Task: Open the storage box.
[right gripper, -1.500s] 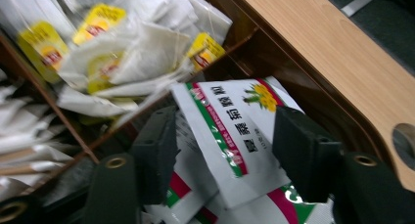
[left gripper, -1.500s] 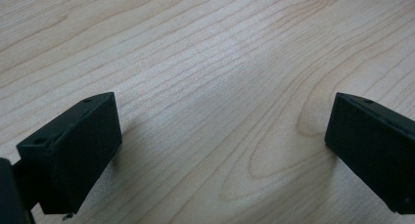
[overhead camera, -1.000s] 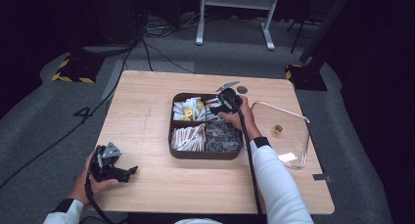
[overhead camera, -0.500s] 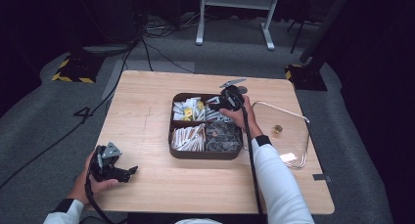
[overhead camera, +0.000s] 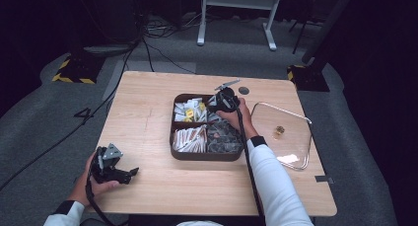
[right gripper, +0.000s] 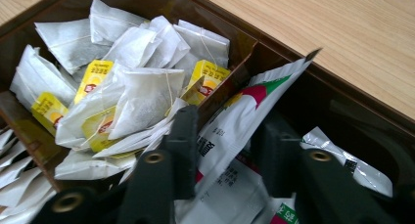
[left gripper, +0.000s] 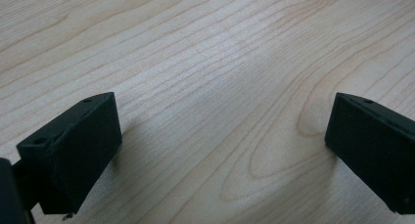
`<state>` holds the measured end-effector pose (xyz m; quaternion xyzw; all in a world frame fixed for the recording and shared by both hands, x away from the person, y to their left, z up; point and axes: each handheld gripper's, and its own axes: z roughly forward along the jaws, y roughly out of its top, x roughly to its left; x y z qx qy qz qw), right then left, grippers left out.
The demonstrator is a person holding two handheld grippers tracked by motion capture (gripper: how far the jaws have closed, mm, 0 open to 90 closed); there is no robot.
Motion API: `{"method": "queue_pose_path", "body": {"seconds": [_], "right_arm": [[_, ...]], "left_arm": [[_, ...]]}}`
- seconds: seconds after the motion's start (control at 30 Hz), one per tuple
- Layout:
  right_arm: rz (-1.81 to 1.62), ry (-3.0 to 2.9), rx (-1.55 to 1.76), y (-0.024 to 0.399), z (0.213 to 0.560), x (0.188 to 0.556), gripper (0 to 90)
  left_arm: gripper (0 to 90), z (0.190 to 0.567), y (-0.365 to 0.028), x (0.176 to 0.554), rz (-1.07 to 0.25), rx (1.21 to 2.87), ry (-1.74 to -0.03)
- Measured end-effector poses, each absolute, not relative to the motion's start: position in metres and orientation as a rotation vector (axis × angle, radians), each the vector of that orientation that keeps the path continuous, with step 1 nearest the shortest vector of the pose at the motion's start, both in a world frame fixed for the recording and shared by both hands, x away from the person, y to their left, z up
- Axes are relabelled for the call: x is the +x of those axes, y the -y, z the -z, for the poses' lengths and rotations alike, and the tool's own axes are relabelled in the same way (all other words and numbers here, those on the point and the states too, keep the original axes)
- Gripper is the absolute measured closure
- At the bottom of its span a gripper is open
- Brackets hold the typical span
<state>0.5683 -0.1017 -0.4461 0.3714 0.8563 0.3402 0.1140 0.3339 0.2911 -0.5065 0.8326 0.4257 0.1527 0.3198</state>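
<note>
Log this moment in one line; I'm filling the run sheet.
right gripper: jaws just closing around white sachet in brown tray | left gripper: open over table

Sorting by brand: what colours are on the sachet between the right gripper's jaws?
White sachet with a red and green print, clearest in the right gripper view.

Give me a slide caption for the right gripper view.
Right tool closing on a white sachet in the brown tray, beside the tea bags.

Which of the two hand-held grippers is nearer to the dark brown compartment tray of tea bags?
The right gripper. It reaches into the dark brown compartment tray, its jaws around a white sachet. The left gripper rests on the bare wooden table, well off to the tray's left.
</note>
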Motion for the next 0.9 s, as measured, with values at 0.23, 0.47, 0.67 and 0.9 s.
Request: {"method": "queue_pose_path", "body": {"seconds": [0.23, 0.47, 0.67, 0.9], "right_arm": [[-1.058, -2.478, 1.066, 0.107, 0.439, 0.563, 86.4], [-1.133, -2.439, 1.018, 0.124, 0.42, 0.549, 88.8], [-1.158, -2.426, 0.951, 0.135, 0.407, 0.534, 89.0], [-1.219, -2.425, 0.895, 0.145, 0.398, 0.515, 89.1]], "left_arm": [[0.5, 0.507, -0.291, 0.334, -0.4, 2.188, -1.118], [0.5, 0.507, -0.291, 0.334, -0.398, 2.187, -1.119], [0.5, 0.507, -0.291, 0.334, -0.401, 2.185, -1.123], [0.5, 0.506, -0.291, 0.334, -0.399, 2.189, -1.118]]}}
